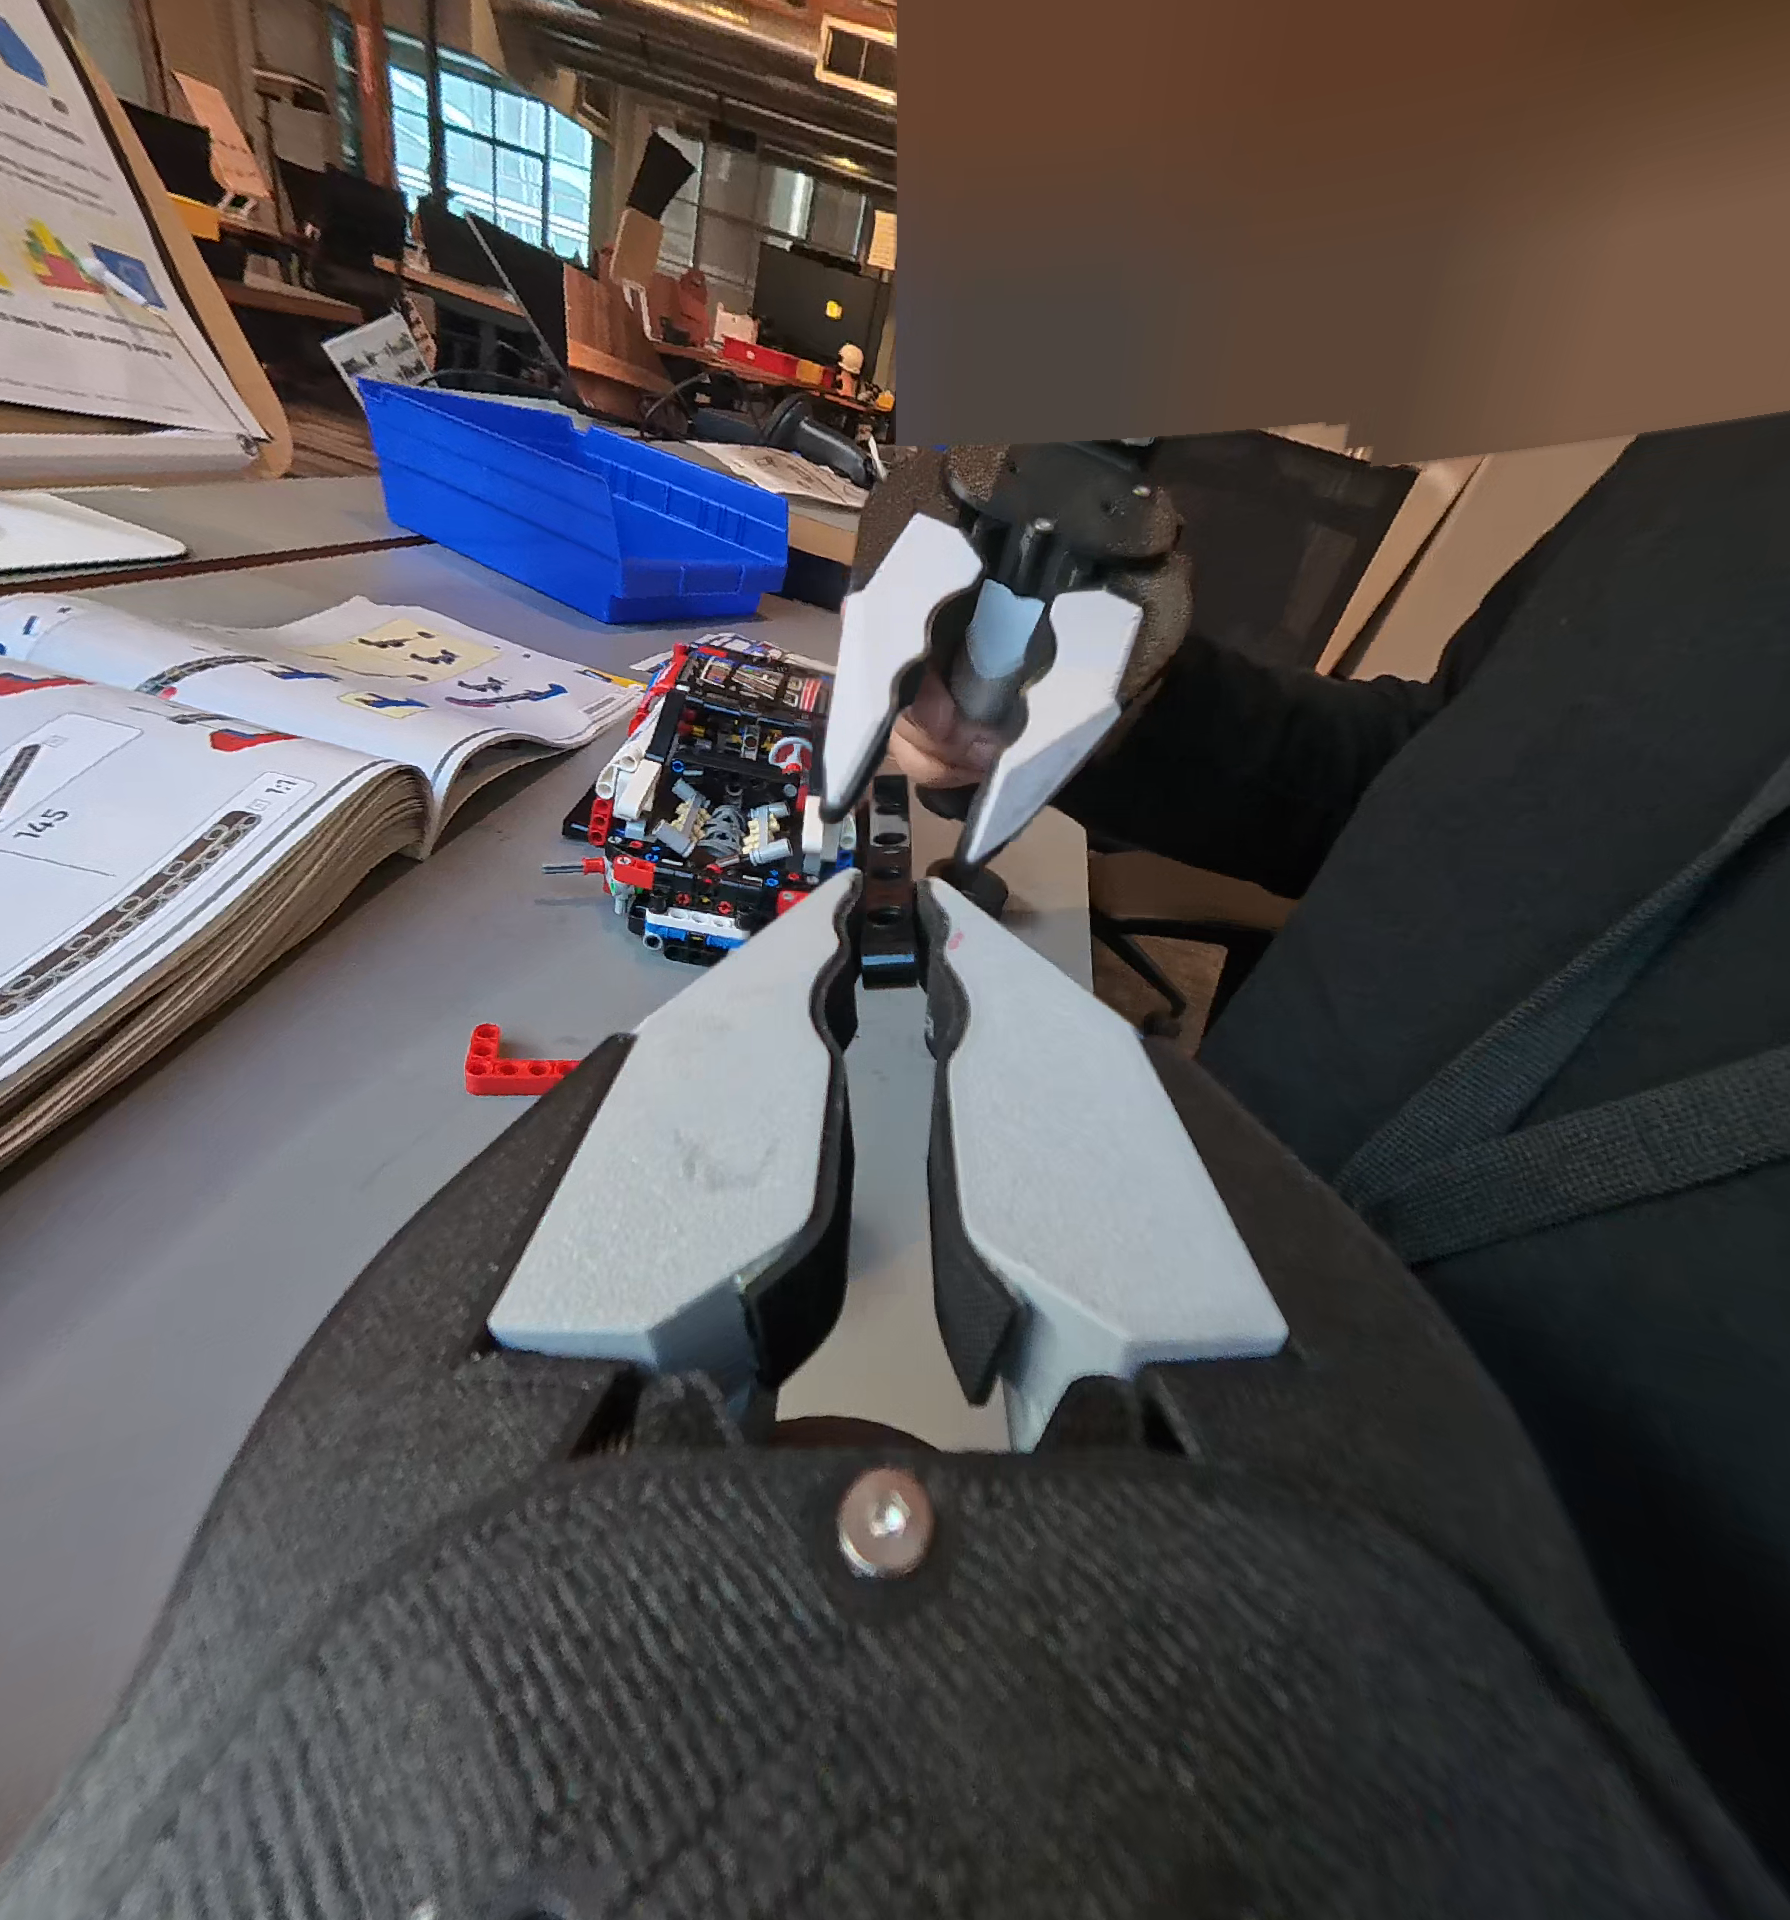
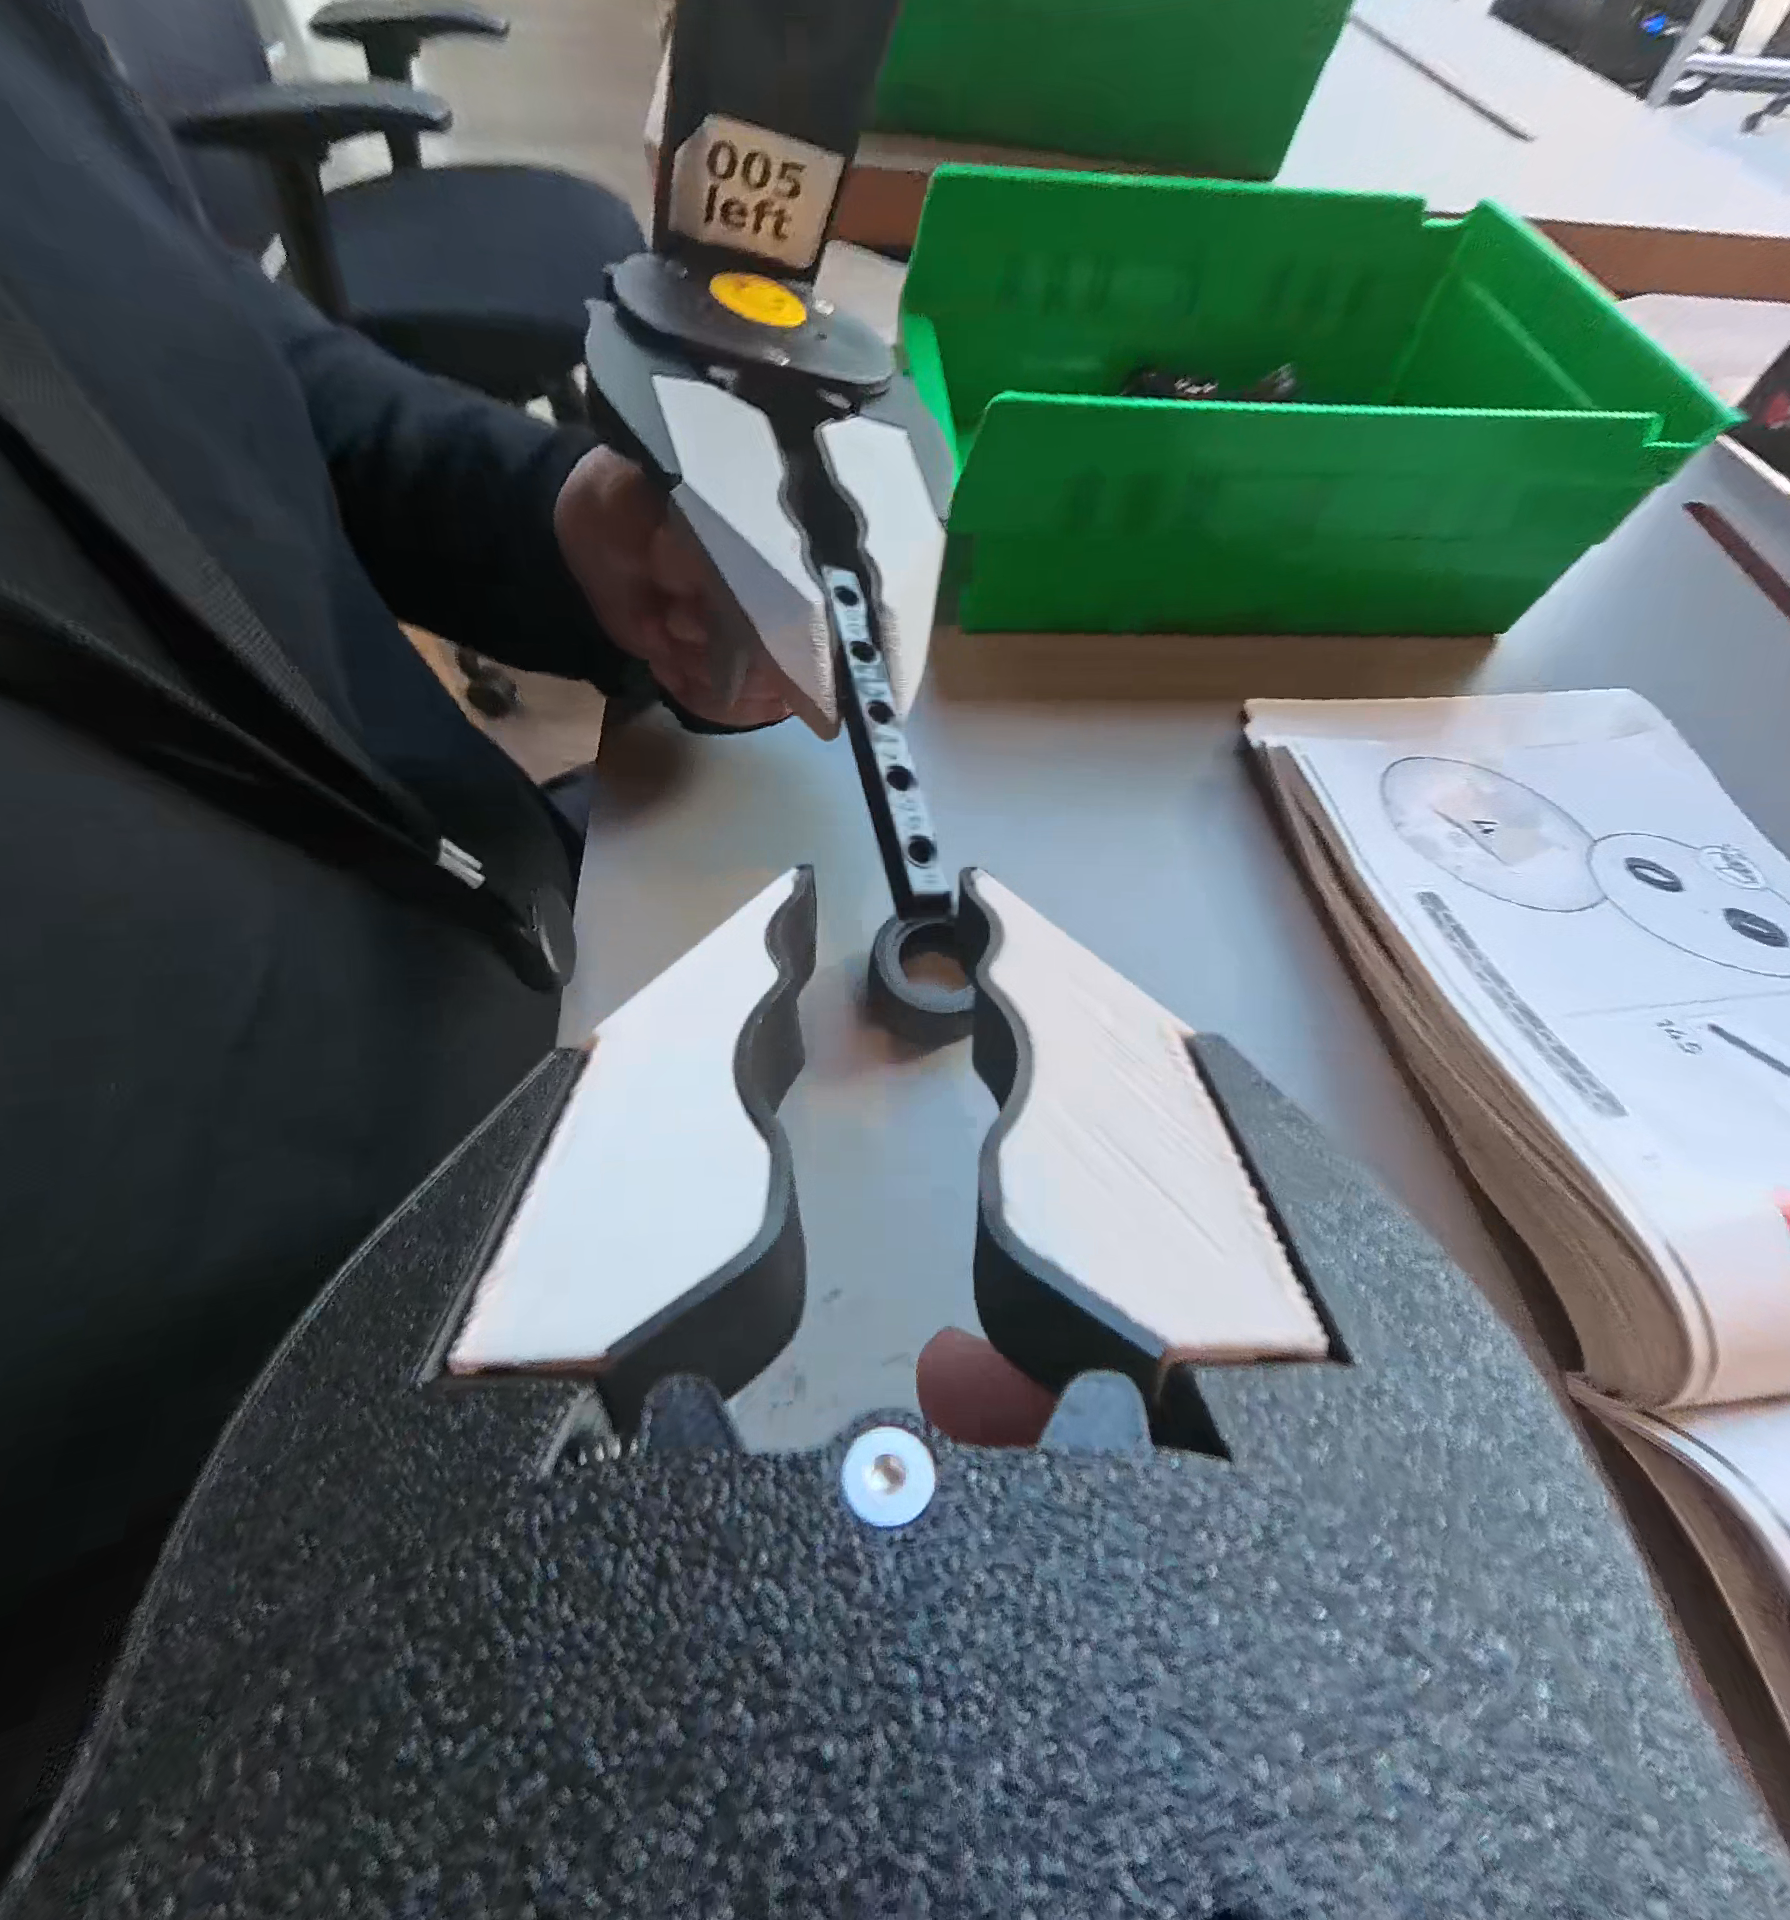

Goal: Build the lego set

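My left gripper (image 1: 891, 896) is shut on one end of a long black beam with holes (image 1: 887, 826). The beam sticks out forward and down towards the grey table (image 1: 351, 1091). In the right wrist view the left gripper (image 2: 862, 694) holds the beam (image 2: 891, 758) with its free end just above a small black ring (image 2: 922, 982) lying on the table. My right gripper (image 2: 886, 885) is open, its jaws either side of the ring, which sits against the right finger. It also shows in the left wrist view (image 1: 901, 847). A partly built car model (image 1: 725, 810) stands behind.
An open instruction booklet (image 1: 143, 831) lies to the left and shows in the right wrist view (image 2: 1545, 987). A red L-shaped beam (image 1: 501, 1060) lies in front of the model. A blue bin (image 1: 579, 509) and a green bin (image 2: 1286, 468) stand farther back. The person's dark clothing is beside the table edge. Left tips and right tips are each some 20 centimetres from the partly built car model (image 1: 725, 810).
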`<state>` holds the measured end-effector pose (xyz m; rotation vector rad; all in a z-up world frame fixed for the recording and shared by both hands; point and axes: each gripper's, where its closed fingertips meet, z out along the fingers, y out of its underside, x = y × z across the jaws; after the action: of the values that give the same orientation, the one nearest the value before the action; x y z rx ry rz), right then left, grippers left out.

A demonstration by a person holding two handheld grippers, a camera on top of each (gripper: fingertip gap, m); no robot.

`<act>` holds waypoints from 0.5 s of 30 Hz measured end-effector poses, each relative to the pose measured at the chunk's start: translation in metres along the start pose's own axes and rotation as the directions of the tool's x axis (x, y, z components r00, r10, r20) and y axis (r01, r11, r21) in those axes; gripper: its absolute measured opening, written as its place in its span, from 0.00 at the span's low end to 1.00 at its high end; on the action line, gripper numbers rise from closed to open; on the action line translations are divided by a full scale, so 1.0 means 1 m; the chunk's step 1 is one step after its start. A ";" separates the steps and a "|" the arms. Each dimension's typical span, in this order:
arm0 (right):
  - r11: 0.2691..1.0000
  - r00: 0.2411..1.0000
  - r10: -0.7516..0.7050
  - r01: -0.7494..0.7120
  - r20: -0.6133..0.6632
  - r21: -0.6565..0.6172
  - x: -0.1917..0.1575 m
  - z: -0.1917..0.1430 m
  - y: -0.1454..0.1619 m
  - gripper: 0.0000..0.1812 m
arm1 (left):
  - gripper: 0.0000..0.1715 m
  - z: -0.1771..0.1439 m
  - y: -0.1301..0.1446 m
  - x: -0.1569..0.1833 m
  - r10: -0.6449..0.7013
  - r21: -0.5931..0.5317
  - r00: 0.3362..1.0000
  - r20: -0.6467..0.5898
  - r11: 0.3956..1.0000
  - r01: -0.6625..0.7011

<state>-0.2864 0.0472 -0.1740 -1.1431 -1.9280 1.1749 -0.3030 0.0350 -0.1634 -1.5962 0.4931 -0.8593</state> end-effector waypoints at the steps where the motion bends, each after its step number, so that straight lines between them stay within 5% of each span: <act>1: 1.000 1.000 -0.004 0.004 0.009 -0.008 -0.002 0.002 0.003 0.15 | 0.03 0.001 0.002 0.000 0.011 -0.008 1.000 0.001 1.000 -0.011; 15: 0.996 0.994 0.012 -0.003 0.108 -0.088 -0.005 0.021 0.033 0.04 | 0.03 0.001 0.022 -0.001 0.041 -0.048 0.997 -0.061 0.998 -0.044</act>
<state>-0.2892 0.0426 -0.2127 -1.1539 -2.0775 1.1886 -0.2994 0.0319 -0.1846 -1.6025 0.5924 -0.8705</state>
